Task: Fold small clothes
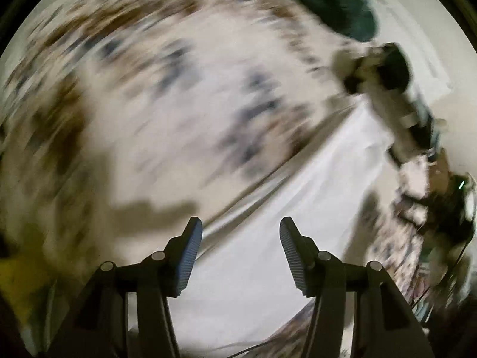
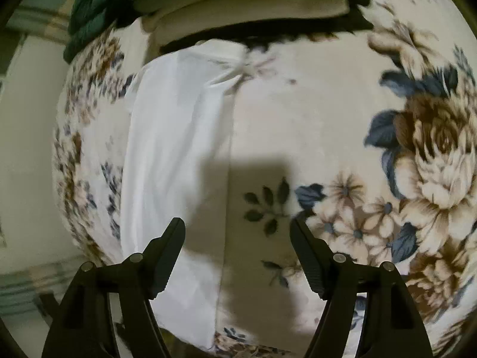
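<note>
A big flowery blanket [image 2: 342, 113] covers the bed. On it lies a white cloth [image 2: 176, 137], folded into a long strip, flat and a bit left of the middle. The right gripper [image 2: 237, 235] hangs above the strip's right edge, jaws apart, holding nothing. The left gripper [image 1: 241, 238] is let go too, empty over the white cloth [image 1: 298, 208]. To fold well next, I think each gripper should pinch a corner at one end and bring it over evenly. No words or labels can be read.

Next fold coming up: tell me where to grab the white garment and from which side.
Grip the white garment at its long straight edge, coming from above on the floral blanket side. That edge lies flat and exposed; the far end is bunched.
</note>
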Motion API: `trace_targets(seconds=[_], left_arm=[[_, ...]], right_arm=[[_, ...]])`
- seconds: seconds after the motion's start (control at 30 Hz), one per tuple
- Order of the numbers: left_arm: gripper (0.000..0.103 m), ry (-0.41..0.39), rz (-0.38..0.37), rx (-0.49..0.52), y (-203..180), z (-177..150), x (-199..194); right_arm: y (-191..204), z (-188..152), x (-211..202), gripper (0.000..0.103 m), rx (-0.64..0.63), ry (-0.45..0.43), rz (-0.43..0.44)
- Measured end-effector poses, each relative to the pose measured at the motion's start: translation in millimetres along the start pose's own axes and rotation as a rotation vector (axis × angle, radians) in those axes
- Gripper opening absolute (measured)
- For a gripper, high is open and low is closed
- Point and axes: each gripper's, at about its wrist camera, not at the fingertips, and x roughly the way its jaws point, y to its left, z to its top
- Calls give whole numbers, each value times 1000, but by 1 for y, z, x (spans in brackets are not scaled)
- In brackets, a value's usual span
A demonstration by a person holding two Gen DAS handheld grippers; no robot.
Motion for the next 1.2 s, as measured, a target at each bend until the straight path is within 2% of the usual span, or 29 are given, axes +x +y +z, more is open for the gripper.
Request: trace_targets(seconds=[0.17,0.3,0.4,0.43,0.47,0.5,0.63,0.77,0.87,1.0,1.03,1.07,1.1,1.13,1.2], left_arm=[[52,-37,-40,171,-92,80,57],[52,0,-66,320,-157,135,125],[52,34,-39,444,-190,157,168],[50,42,-33,477,-194,159,176],[24,45,-23,513,-199,163,186],[4,46,-29,533,-201,166,191],[2,44,-102,469,-178,187,188],[2,90,-157,382,-150,201,192],[2,116,-175,371,-143,202,200],[2,128,-201,389,-144,204,204],[2,130,-203,387,-148,209,206],[2,134,-207,388,-148,209,206],[2,138,-211,388,-148,212,207],[2,142,-216,388,-149,212,209],[2,146,-229,390,-149,214,209]], right_arm=[[-22,31,0,75,66,-57,103],[-27,74,7,75,121,-107,163],[-28,98,14,75,157,-127,191],[-28,104,17,75,174,-131,195],[-27,108,20,75,186,-132,199],[-27,111,23,75,201,-134,199],[-27,110,36,75,261,-134,212],[-23,101,53,75,312,-127,242],[-19,101,70,75,348,-116,264],[-18,109,83,74,404,-146,313],[-20,112,85,67,433,-159,336],[-23,115,87,33,465,-177,365],[-25,118,87,11,480,-188,375],[-27,121,87,1,499,-200,351],[-25,124,77,1,494,-257,316]])
